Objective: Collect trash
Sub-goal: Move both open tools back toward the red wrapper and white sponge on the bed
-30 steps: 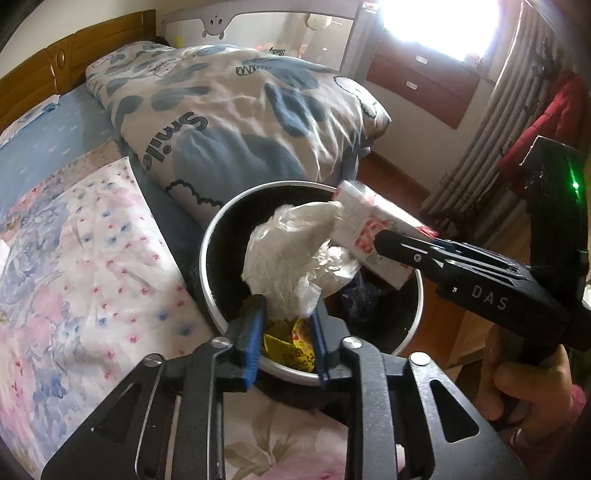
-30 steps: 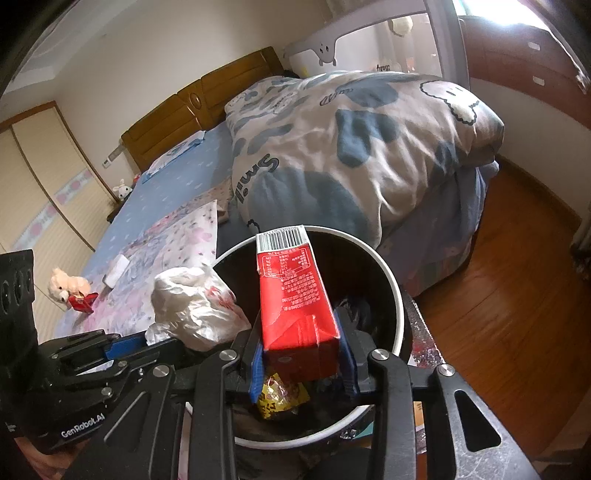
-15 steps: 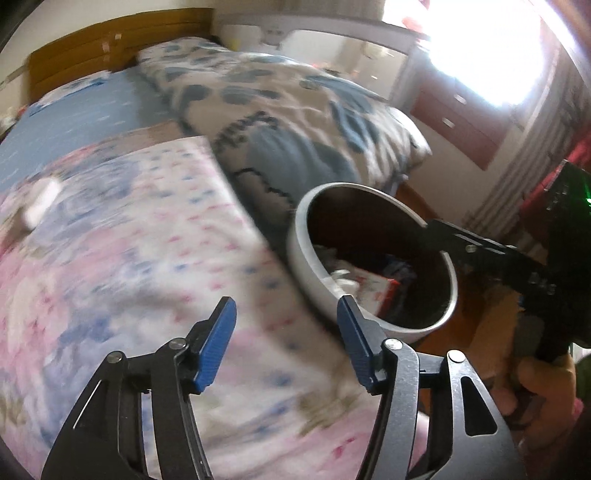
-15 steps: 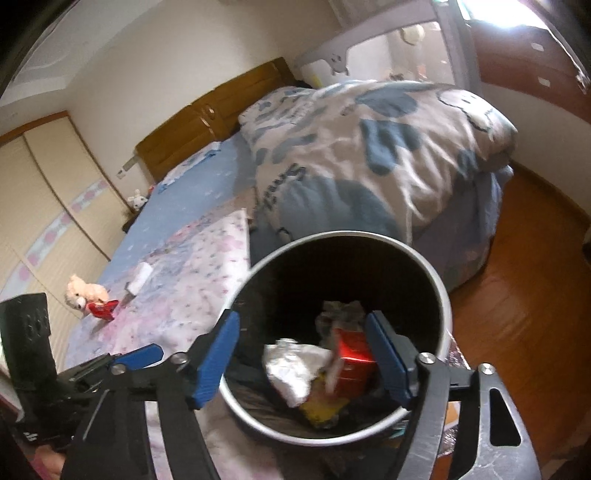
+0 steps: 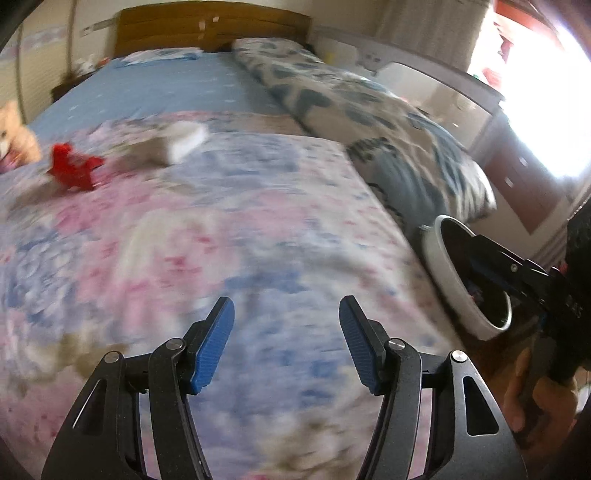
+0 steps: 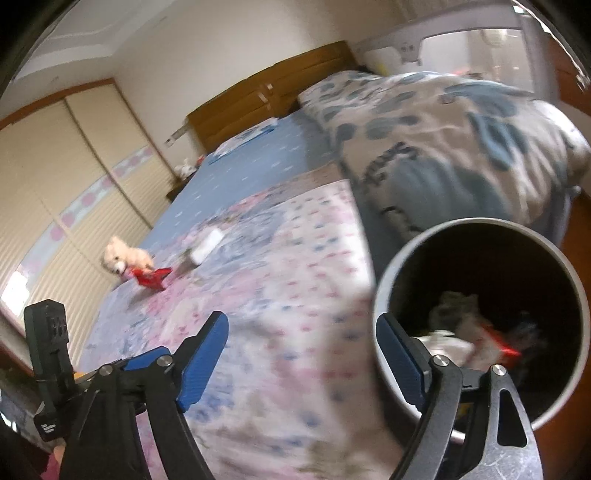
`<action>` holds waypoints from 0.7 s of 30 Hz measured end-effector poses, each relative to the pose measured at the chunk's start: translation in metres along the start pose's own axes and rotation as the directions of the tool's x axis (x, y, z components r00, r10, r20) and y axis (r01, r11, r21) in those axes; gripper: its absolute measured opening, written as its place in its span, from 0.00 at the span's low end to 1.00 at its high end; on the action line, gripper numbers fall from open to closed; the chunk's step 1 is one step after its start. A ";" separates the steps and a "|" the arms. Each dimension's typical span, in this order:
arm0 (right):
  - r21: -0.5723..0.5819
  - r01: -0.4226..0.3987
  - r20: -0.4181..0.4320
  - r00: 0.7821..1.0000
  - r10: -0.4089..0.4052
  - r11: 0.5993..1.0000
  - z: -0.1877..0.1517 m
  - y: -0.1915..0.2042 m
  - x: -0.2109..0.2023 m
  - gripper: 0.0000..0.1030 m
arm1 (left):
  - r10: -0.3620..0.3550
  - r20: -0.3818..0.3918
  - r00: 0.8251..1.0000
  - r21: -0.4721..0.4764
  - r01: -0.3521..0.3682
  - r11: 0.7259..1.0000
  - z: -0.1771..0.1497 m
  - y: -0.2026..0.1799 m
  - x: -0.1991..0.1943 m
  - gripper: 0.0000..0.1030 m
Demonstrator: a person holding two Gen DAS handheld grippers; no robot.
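The round bin with a white rim (image 6: pixel 384 295) stands beside the bed, at the right edge of the left wrist view too (image 5: pixel 439 258). Inside it lie a crumpled white bag (image 6: pixel 448 341) and a red carton (image 6: pixel 498 343). My right gripper (image 6: pixel 301 319) hovers over the bed's edge just left of the bin, its jaws opening with nothing between them. My left gripper (image 5: pixel 286 306) is open and empty above the floral sheet (image 5: pixel 258 221). Far up the bed lie a red wrapper (image 5: pixel 72 171) (image 6: pixel 151 277) and a small white box-like item (image 5: pixel 184 140) (image 6: pixel 207 247), blurred.
A plush toy (image 6: pixel 123 256) sits by the red wrapper. A bunched blue-patterned quilt (image 5: pixel 369 122) covers the bed's right side behind the bin. Beyond are a wooden headboard (image 5: pixel 214 26), sliding wardrobe doors (image 6: pixel 55 177) and wooden floor (image 6: pixel 576 221). A hand (image 5: pixel 535 398) holds the right tool.
Both grippers opened over the bin: the white bag and the red carton dropped in. Both then swung left, away from the bin and over the floral sheet.
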State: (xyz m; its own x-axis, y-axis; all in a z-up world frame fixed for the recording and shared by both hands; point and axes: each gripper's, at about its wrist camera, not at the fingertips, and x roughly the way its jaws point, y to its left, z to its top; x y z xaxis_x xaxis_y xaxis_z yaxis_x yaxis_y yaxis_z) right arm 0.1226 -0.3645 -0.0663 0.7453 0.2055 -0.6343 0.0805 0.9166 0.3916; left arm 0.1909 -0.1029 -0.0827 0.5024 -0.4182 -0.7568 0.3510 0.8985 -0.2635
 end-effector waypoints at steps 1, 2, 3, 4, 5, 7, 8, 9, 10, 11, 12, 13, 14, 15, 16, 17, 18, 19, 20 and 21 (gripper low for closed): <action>-0.013 -0.013 -0.009 1.000 0.013 1.000 -0.001 0.009 0.007 0.82 | 0.005 0.001 1.000 -0.016 -0.005 1.000 0.000 0.009 -0.001 0.58; -0.023 -0.022 -0.018 1.000 0.022 0.999 -0.001 0.016 0.013 0.82 | 0.012 0.004 1.000 -0.035 -0.012 0.999 -0.001 0.018 -0.003 0.58; -0.029 -0.029 -0.025 0.999 0.028 0.999 -0.001 0.022 0.017 0.82 | 0.022 0.005 1.000 -0.054 -0.022 0.998 -0.001 0.028 -0.005 0.58; -0.038 -0.040 -0.035 0.999 0.038 0.998 -0.002 0.030 0.024 0.82 | 0.032 0.007 0.999 -0.073 -0.031 0.997 -0.001 0.038 -0.007 0.58; -0.043 -0.046 -0.043 0.998 0.044 0.998 -0.002 0.035 0.028 0.82 | 0.038 0.009 0.999 -0.084 -0.037 0.996 -0.002 0.046 -0.008 0.58; -0.054 -0.058 -0.066 0.996 0.055 0.997 -0.002 0.047 0.041 0.86 | 0.059 0.013 0.998 -0.115 -0.057 0.992 -0.002 0.062 -0.011 0.58; -0.059 -0.066 -0.074 0.995 0.061 0.996 -0.002 0.053 0.047 0.86 | 0.066 0.013 0.998 -0.131 -0.064 0.989 -0.002 0.070 -0.012 0.58; -0.064 -0.072 -0.082 0.994 0.067 0.995 -0.002 0.058 0.054 0.86 | 0.071 0.013 0.997 -0.147 -0.068 0.987 -0.001 0.078 -0.013 0.58; -0.067 -0.075 -0.088 0.994 0.069 0.995 -0.002 0.061 0.060 0.86 | 0.076 0.013 0.997 -0.160 -0.073 0.984 0.001 0.083 -0.013 0.58; -0.070 -0.076 -0.094 0.993 0.069 0.995 -0.002 0.065 0.065 0.86 | 0.084 0.014 0.996 -0.171 -0.080 0.982 0.002 0.089 -0.013 0.58; -0.074 -0.079 -0.098 0.993 0.072 0.994 -0.002 0.069 0.071 0.86 | 0.092 0.014 0.996 -0.182 -0.088 0.979 0.002 0.096 -0.014 0.58; -0.077 -0.081 -0.101 0.992 0.073 0.994 -0.001 0.072 0.077 0.86 | 0.099 0.014 0.995 -0.189 -0.094 0.977 0.003 0.101 -0.014 0.58; -0.080 -0.082 -0.105 0.992 0.073 0.993 -0.001 0.076 0.083 0.86 | 0.107 0.013 0.994 -0.198 -0.103 0.975 0.004 0.106 -0.014 0.58; -0.082 -0.083 -0.107 0.992 0.074 0.993 0.000 0.079 0.088 0.86 | 0.115 0.012 0.993 -0.208 -0.110 0.972 0.005 0.113 -0.015 0.58; -0.083 -0.086 -0.108 0.991 0.077 0.993 0.001 0.083 0.094 0.86 | 0.119 0.011 0.993 -0.215 -0.114 0.970 0.007 0.118 -0.014 0.58; -0.084 -0.089 -0.111 0.991 0.080 0.993 0.003 0.087 0.099 0.86 | 0.124 0.010 0.992 -0.224 -0.119 0.967 0.009 0.124 -0.014 0.58; -0.084 -0.092 -0.114 0.990 0.083 0.992 0.004 0.091 0.105 0.86 | 0.129 0.009 0.992 -0.227 -0.124 0.966 0.011 0.127 -0.014 0.58; -0.083 -0.096 -0.118 0.989 0.086 0.992 0.006 0.094 0.111 0.86 | 0.137 0.009 0.991 -0.231 -0.131 0.964 0.013 0.131 -0.013 0.58; -0.081 -0.101 -0.122 0.988 0.091 0.992 0.008 0.098 0.118 0.86 | 0.144 0.009 0.990 -0.235 -0.138 0.962 0.016 0.136 -0.013 0.58; -0.077 -0.106 -0.125 0.987 0.096 0.991 0.009 0.101 0.124 0.86 | 0.150 0.009 0.989 -0.242 -0.143 0.960 0.019 0.142 -0.012 0.58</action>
State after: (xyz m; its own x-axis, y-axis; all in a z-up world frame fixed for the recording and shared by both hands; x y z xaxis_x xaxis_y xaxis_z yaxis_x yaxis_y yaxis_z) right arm 0.2293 -0.2501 -0.0992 0.6607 0.3337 -0.6724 -0.0497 0.9133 0.4043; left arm 0.2498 0.0267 -0.1000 0.5562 -0.2799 -0.7825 0.0737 0.9545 -0.2891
